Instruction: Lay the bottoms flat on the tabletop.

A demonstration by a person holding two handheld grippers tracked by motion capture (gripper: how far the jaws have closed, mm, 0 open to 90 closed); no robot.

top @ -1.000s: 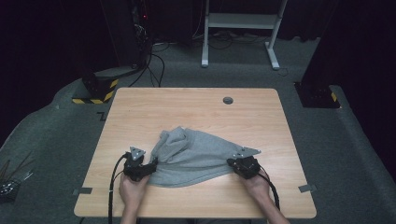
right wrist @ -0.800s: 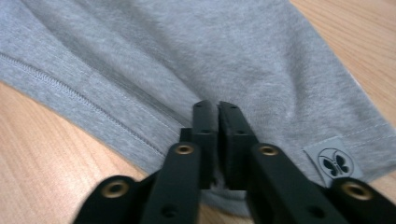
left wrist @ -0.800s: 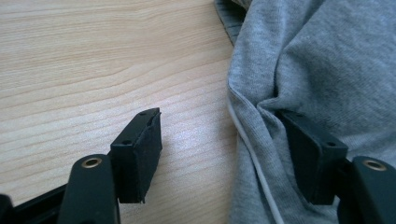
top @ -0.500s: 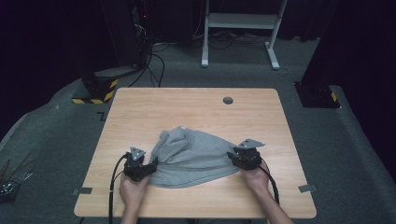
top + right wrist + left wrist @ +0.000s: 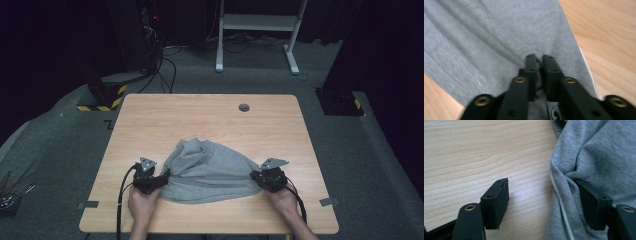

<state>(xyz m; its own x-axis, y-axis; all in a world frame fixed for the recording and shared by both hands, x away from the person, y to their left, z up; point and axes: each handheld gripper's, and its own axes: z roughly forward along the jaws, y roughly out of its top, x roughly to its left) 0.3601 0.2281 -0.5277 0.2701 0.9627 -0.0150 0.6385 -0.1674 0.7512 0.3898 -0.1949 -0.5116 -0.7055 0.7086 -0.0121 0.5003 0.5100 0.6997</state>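
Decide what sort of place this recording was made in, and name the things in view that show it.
Probably a lab or recording workspace, not a home: a bare wooden table on grey carpet, an equipment rack with trailing cables, and hazard-striped stand bases against dark surroundings.

High view: above near table [image 5: 150, 120] edge, facing forward and down, far. Left gripper view: low, close over table, grey cloth [image 5: 599, 157] at its right. Right gripper view: close, above cloth. All share cloth.
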